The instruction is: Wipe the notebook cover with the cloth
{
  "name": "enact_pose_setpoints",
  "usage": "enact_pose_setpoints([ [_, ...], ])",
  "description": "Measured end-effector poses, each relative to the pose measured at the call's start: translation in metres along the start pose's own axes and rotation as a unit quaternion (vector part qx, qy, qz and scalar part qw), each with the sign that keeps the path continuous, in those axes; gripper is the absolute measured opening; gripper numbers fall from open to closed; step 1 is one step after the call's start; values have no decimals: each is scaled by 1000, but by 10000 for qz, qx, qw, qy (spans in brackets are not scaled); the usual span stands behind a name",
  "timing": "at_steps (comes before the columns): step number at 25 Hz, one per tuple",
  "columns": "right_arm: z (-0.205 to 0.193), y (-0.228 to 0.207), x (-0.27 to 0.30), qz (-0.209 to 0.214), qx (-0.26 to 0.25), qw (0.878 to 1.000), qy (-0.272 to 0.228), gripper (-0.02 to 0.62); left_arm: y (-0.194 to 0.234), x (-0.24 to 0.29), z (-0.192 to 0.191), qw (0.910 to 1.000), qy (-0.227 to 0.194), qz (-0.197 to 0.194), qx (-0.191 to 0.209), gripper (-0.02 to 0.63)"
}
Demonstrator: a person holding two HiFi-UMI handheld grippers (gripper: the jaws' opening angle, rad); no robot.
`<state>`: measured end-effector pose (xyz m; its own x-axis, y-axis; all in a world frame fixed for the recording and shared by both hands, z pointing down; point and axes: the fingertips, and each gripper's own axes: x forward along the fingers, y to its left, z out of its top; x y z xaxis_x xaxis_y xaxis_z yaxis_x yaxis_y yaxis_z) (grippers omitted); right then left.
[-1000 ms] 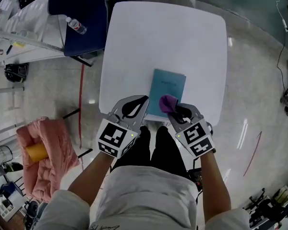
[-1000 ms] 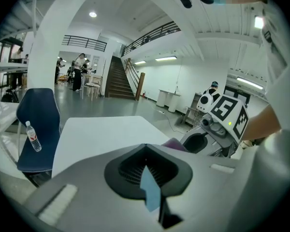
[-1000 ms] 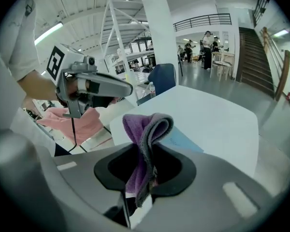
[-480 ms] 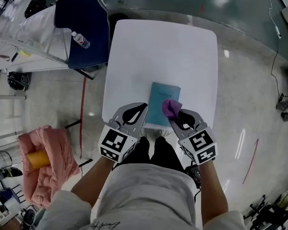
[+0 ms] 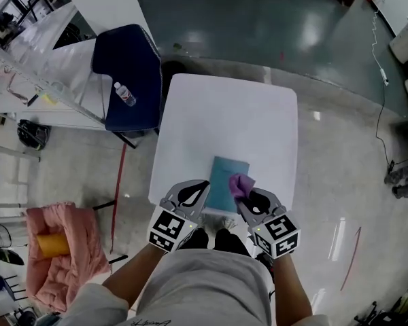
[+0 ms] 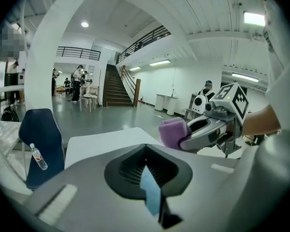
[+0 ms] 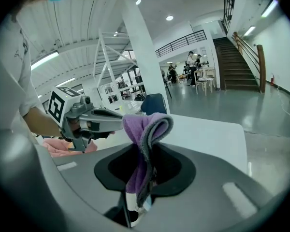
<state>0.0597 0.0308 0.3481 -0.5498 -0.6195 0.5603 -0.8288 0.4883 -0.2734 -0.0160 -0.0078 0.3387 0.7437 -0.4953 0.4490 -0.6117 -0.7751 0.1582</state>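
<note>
Two hand-held grippers point(image 5: 204, 184) point(image 5: 244, 193), one cloth point(image 5: 241, 183), one notebook point(image 5: 224, 174)

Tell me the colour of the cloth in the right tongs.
Purple cloth with a grey edge; clearest in the right gripper view.

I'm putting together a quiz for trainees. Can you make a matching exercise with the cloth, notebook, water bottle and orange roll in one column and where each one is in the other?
Things:
1. cloth
2. notebook
3. water bottle
4. orange roll

Places:
A. on the blue chair
B. on the pink bundle
C. pinched in the tongs of the right gripper
D. lying on the white table

Pairs: 1-C, 2-D, 3-A, 4-B
</note>
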Motion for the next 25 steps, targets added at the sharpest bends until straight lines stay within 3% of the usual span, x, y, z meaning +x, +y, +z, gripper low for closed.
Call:
enact_pose_setpoints([
  [8,23,1,-6,58,22,9995,-323,106,3,-3,20,9996,-242,73,-135,0],
  [25,29,9,-7,114,-111,9990,-412,104,3,-12,27,9991,-380,156,-129,0],
])
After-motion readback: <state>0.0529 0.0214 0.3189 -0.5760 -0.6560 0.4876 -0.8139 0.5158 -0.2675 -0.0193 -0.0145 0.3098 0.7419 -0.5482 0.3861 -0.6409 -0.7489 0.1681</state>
